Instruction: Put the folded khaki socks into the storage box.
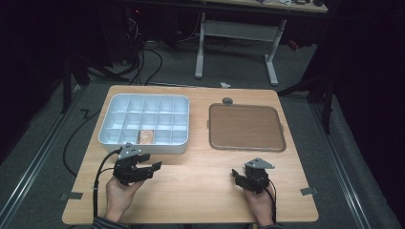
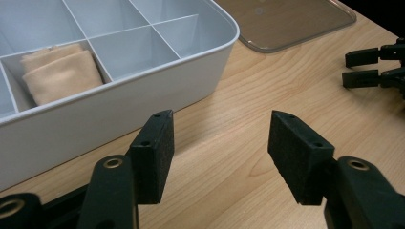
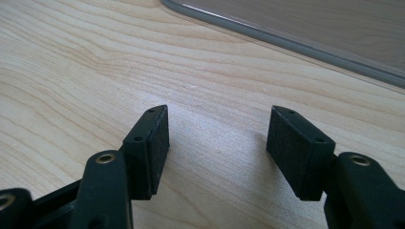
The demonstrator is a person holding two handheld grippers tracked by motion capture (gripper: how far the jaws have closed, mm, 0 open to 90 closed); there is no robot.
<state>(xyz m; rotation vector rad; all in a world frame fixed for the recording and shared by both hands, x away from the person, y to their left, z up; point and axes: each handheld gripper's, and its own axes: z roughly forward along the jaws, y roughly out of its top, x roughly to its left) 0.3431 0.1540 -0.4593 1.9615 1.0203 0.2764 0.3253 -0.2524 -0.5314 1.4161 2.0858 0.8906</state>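
A white compartment box (image 1: 107, 125) stands at the back left of the wooden table. One front cell holds a folded tan cloth (image 1: 146, 137) (image 2: 59, 71). My left gripper (image 1: 152, 168) (image 2: 219, 148) hovers just in front of the box, open, with bare wood between its pads. Its view also catches the box's near wall (image 2: 143, 90). My right gripper (image 1: 236, 175) (image 3: 217, 145) rests low over the table's front right, open and holding nothing. In the left gripper view the right gripper's jaw tips (image 2: 365, 67) appear at the far right.
A flat brown lid or tray (image 1: 246, 127) (image 2: 286, 19) (image 3: 305, 24) lies at the back right, beside the box. A small grey disc (image 1: 227, 100) sits behind it. Bits of tape (image 1: 308, 191) mark the table's front corners. Bare wood (image 1: 196, 176) spans between the two grippers.
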